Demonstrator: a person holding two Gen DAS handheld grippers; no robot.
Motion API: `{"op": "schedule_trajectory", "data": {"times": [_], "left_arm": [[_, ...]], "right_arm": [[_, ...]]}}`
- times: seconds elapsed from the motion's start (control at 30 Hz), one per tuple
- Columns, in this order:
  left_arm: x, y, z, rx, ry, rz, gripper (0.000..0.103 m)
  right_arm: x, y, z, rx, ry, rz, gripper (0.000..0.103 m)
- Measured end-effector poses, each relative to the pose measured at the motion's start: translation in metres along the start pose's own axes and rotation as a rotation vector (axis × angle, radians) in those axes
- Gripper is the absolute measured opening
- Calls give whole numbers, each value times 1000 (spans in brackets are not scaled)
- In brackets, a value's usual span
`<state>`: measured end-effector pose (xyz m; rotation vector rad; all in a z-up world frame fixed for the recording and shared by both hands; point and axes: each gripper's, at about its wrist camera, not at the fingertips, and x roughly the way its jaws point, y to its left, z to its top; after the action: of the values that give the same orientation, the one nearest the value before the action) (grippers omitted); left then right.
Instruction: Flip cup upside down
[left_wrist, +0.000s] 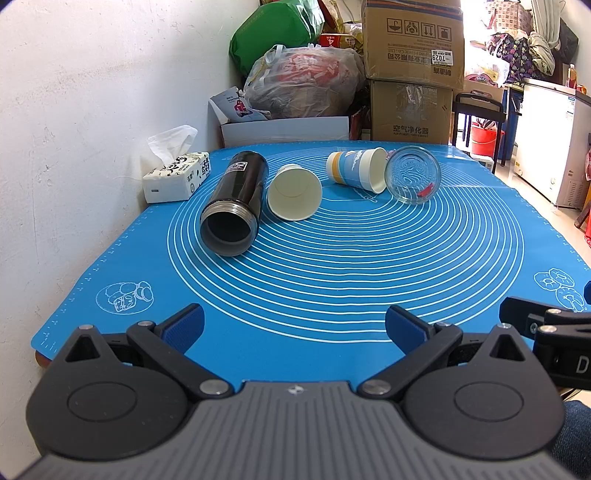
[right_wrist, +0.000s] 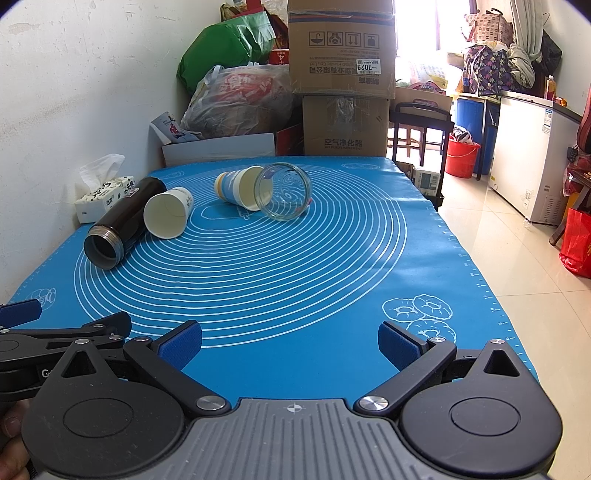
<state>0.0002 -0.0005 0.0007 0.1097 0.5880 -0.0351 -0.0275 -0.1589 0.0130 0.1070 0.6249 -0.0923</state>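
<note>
Several vessels lie on their sides on a blue mat (left_wrist: 332, 266) (right_wrist: 280, 266). A black thermos flask (left_wrist: 234, 201) (right_wrist: 120, 223) lies far left, mouth toward me. A white paper cup (left_wrist: 294, 192) (right_wrist: 167, 216) lies next to it. A blue, yellow and white paper cup (left_wrist: 356, 170) (right_wrist: 240, 187) lies farther back, touching a clear glass (left_wrist: 412, 174) (right_wrist: 287, 192). My left gripper (left_wrist: 294, 326) is open and empty over the mat's near edge. My right gripper (right_wrist: 290, 343) is open and empty beside it, at the same edge.
A tissue box (left_wrist: 177, 177) (right_wrist: 103, 197) stands at the mat's far left by the white wall. Cardboard boxes (left_wrist: 412, 70) and full bags (left_wrist: 303, 83) are stacked behind the table. A red bucket (right_wrist: 461, 157) and a white freezer (right_wrist: 532, 155) stand on the tiled floor at right.
</note>
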Motion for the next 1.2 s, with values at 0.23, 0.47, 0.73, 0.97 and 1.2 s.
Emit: {"op": "schedule_trajectory", "data": {"times": [0.23,0.47,0.73,0.97,1.2], "left_arm": [[1,-1,-1,0,0,1,103],[1,-2,0,1,3,0,103],[3,-6,-1,8,7,-2,103],[4,-3,1,7,14,-5,103],[6,-1,23,38,-37,35,103]], "right_arm": [[0,0,0,0,0,0,103],[-1,0,-1,1,-2,-2,103],[-3,-1,1,9,-1,-11,103],[-2,-5,3,24,0,9,103],[1,-13,15,30,11,37,103]]}}
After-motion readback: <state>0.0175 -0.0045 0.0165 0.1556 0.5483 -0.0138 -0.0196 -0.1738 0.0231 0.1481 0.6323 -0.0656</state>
